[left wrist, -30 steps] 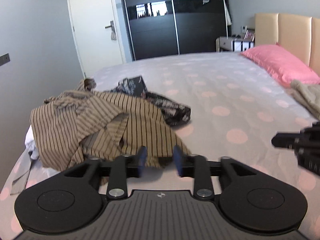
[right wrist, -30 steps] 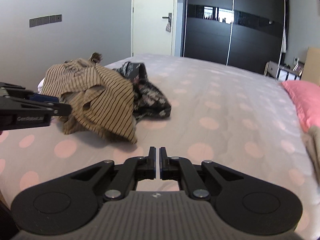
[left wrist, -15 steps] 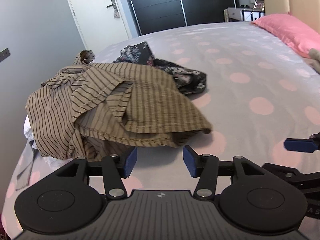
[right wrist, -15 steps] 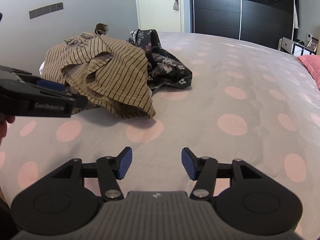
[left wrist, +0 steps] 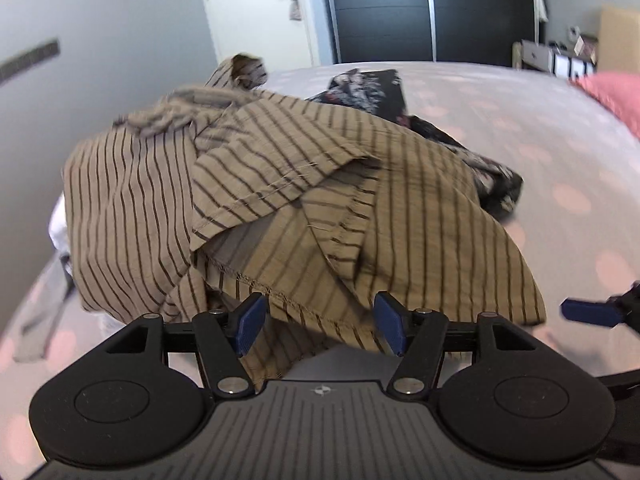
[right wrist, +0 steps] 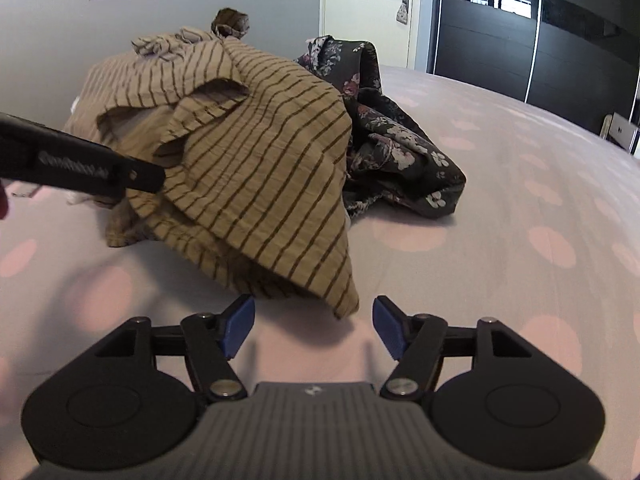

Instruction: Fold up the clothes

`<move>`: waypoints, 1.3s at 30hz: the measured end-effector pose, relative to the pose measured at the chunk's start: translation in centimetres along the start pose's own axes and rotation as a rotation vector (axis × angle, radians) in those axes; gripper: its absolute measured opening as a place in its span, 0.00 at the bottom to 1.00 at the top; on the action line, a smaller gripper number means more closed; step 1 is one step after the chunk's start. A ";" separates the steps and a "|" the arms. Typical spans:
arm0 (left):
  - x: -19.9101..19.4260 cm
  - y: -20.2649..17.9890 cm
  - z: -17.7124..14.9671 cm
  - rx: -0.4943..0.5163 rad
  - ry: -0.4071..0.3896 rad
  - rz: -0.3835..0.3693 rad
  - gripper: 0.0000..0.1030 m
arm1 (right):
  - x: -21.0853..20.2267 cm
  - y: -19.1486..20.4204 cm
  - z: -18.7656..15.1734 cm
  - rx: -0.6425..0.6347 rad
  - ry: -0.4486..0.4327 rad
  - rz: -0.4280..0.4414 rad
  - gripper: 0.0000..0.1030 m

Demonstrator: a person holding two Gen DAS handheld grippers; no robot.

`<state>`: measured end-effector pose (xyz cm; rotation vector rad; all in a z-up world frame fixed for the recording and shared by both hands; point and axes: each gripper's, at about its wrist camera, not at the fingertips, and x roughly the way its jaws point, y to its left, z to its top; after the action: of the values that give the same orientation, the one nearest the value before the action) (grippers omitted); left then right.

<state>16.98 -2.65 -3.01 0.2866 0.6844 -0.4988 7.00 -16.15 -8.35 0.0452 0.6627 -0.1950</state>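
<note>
The left gripper point(left wrist: 318, 328) has its jaws spread wide, the hem of the tan striped shirt point(left wrist: 304, 208) lying between them unclamped (contact unclear). The right gripper point(right wrist: 314, 328) is equally wide, empty, the shirt's corner just ahead on the bed point(right wrist: 500, 200).

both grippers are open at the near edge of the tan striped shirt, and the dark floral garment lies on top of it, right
Not quite. The dark floral garment lies behind and partly under the tan striped shirt, not on top; the right wrist view shows it. The left gripper and right gripper are indeed open at its near edge.
</note>
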 end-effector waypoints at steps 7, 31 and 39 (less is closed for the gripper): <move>1.2 -0.1 1.2 -0.089 -0.017 -0.081 0.52 | 2.2 0.3 2.0 -0.036 -0.028 -0.036 0.20; -14.1 -8.6 0.5 0.158 -0.170 -0.285 0.00 | -19.2 -1.8 1.4 -0.108 -0.249 -0.294 0.01; -21.2 -14.2 -2.7 0.304 -0.129 -0.551 0.00 | -29.2 -3.5 -3.4 -0.051 -0.237 -0.431 0.01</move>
<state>-5.99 -6.24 7.79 0.3477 0.5563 -1.1430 -18.24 -14.36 6.97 -0.1692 0.4336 -0.5897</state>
